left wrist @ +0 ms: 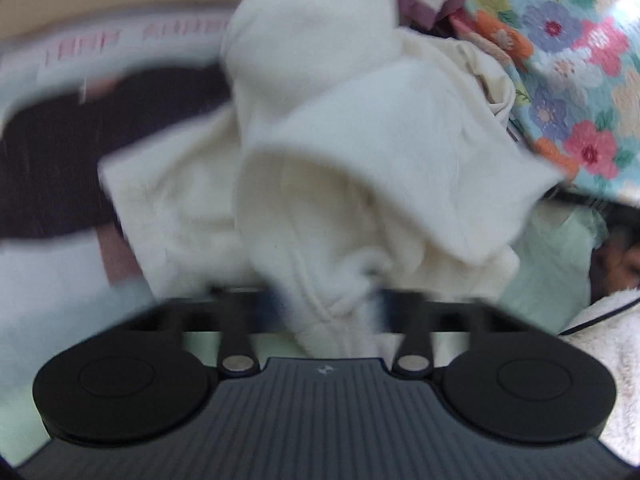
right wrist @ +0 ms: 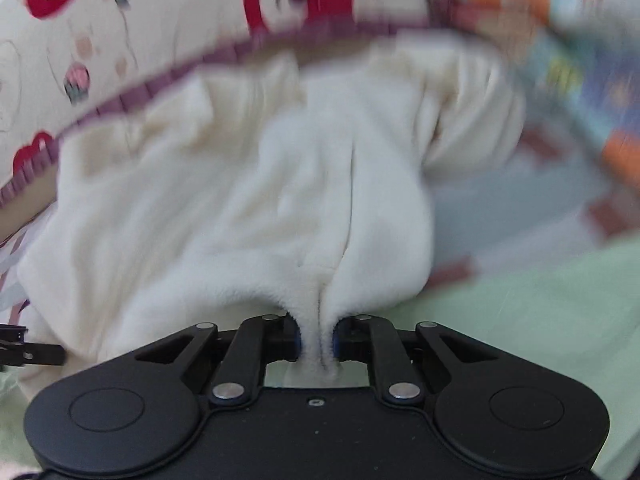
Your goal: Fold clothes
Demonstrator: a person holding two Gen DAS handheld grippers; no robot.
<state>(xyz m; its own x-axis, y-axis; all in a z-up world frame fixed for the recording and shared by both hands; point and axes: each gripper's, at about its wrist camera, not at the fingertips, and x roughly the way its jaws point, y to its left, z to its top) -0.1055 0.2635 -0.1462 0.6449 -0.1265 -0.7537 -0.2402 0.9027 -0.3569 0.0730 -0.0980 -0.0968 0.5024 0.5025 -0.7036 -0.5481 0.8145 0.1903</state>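
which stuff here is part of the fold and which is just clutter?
In the job:
white fleece garment
right gripper, shut on it
left gripper, fleece bunched in it

Lying about:
floral blanket
cartoon-print fabric
dark garment
green sheet

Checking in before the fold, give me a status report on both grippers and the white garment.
Right gripper shut on white fleece garment. Left gripper buried in it, grip unclear. Garment bunched, not folded. Floral blanket close by.

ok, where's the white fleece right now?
The fleece is pinched in both tongs: right in its view, left in its own, bunched over the green sheet, floral blanket to its right.
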